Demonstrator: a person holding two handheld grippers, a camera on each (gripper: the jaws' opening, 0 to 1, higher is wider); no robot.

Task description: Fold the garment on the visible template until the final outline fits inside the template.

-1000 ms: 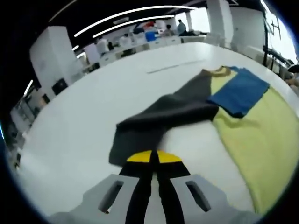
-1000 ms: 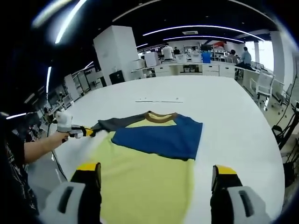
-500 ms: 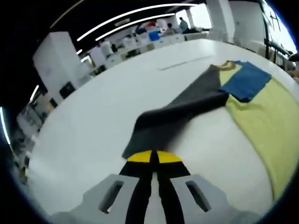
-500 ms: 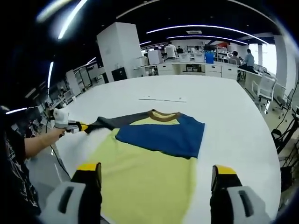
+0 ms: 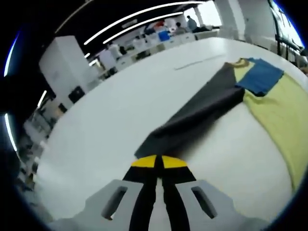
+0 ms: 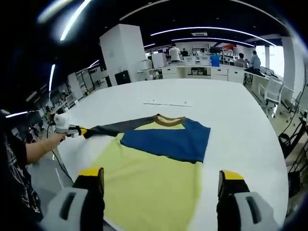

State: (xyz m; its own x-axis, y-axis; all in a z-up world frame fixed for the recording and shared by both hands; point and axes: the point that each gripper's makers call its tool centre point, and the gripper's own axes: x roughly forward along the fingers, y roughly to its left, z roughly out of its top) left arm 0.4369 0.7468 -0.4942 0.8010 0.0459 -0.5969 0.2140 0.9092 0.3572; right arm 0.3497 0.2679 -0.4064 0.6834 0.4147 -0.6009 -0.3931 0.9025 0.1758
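A yellow T-shirt [image 6: 149,185] lies flat on the white table [image 6: 240,120], its brown collar [image 6: 168,120] at the far end. Its blue sleeve [image 6: 166,142] is folded across the chest. The dark grey sleeve [image 5: 202,113] is stretched out sideways, away from the body. My left gripper [image 5: 159,163] is shut on the cuff of that grey sleeve; from the right gripper view the same left gripper [image 6: 77,131] is held by a hand at the table's left edge. My right gripper [image 6: 161,185] stands open above the shirt's near hem, holding nothing.
A thin pale strip [image 6: 167,103] lies on the table beyond the collar. The table's left edge [image 6: 60,166] is close to the held sleeve. Desks, white pillars and people [image 6: 252,60] are at the far end of the room. A chair [image 6: 270,91] stands at the right.
My left gripper has pulled the grey sleeve outward to the left, so it lies longer and straighter. The right gripper has stayed open in place.
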